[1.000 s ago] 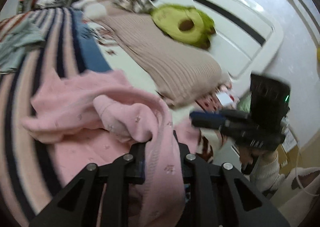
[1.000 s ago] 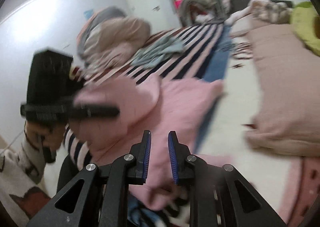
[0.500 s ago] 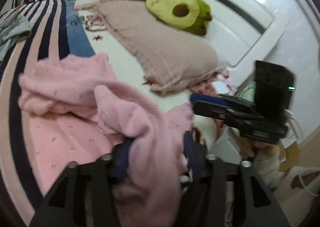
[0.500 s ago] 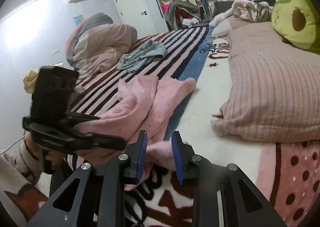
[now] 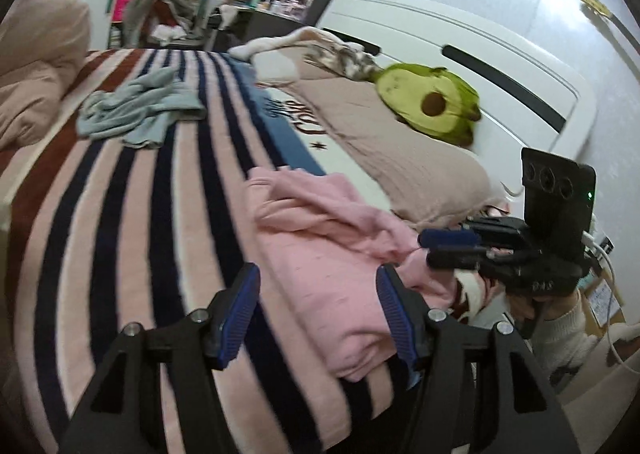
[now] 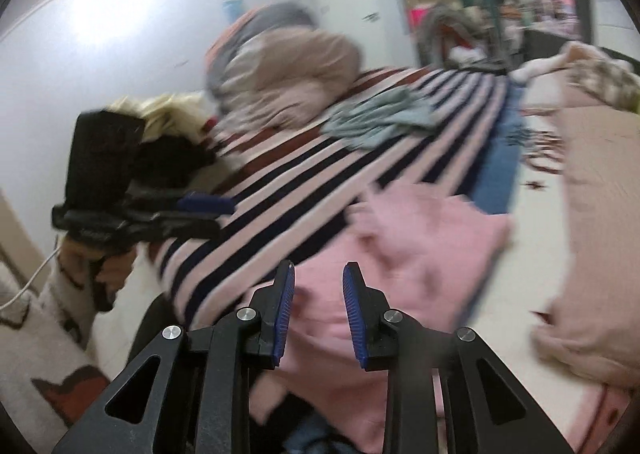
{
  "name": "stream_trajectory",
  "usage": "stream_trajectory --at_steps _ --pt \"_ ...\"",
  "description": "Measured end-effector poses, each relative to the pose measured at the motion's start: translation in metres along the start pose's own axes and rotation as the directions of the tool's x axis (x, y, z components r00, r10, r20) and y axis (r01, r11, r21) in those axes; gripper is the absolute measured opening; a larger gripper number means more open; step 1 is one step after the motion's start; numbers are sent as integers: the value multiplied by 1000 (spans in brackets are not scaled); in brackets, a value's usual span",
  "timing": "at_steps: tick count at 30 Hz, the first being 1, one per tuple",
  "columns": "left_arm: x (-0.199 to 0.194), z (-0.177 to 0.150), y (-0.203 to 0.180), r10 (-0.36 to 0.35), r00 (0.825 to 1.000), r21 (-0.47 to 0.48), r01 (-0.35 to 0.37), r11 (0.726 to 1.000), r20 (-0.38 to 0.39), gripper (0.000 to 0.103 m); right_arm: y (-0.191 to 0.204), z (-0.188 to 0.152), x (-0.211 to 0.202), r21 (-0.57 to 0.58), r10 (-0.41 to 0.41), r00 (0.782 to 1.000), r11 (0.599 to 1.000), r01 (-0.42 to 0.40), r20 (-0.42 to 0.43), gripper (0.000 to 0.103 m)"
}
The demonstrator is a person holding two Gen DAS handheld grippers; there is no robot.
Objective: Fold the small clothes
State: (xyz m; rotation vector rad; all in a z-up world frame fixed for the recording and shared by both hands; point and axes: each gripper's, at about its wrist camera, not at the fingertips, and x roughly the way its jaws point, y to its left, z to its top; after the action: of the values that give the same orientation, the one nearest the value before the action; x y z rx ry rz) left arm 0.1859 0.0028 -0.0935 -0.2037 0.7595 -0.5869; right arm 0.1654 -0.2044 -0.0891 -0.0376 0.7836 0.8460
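A small pink garment [image 5: 320,254] lies partly folded on the striped blanket [image 5: 120,234], near the bed's front edge. In the left wrist view my left gripper [image 5: 318,310] is open wide just above the garment's near part, with nothing pinched. My right gripper [image 5: 434,248] hovers at the garment's right edge, and a hand in a white sleeve holds it. In the right wrist view my right gripper [image 6: 319,306] stands a little open over the pink garment [image 6: 420,254], its pads apart from the cloth. My left gripper [image 6: 212,215] is at the left, over the blanket's edge.
A grey-blue garment [image 5: 140,113] lies crumpled farther up the bed. A beige pillow [image 5: 400,157] with an avocado plush [image 5: 432,105] lies against the white headboard [image 5: 480,65]. A rolled quilt [image 6: 288,65] sits at the bed's far left. Shelves and clutter stand beyond.
My left gripper let go of the pink cloth, opened wide and drew back. My right gripper's jaws widened a little and it drew back too. The garment now lies on the blanket.
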Motion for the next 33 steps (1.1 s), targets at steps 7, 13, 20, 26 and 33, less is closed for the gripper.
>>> stream_trajectory --at_steps 7,13,20,26,33 --pt "-1 -16 13 -8 1000 -26 8 1000 -4 56 21 -6 17 -100 -80 991 993 70 -104 21" --pt "10 -19 10 -36 999 -40 35 999 -20 56 -8 -45 5 -51 -212 952 977 206 -222 21" --pt "23 -20 1 -55 997 -35 53 998 -49 56 -41 -87 -23 134 -245 948 952 275 -204 23" --pt "27 -19 -4 -60 997 -23 59 998 -57 56 -39 -83 -27 151 -210 960 959 239 -187 28" --pt "29 -11 4 -54 998 -28 53 998 -37 58 -48 -27 -54 115 -218 975 968 223 -51 42"
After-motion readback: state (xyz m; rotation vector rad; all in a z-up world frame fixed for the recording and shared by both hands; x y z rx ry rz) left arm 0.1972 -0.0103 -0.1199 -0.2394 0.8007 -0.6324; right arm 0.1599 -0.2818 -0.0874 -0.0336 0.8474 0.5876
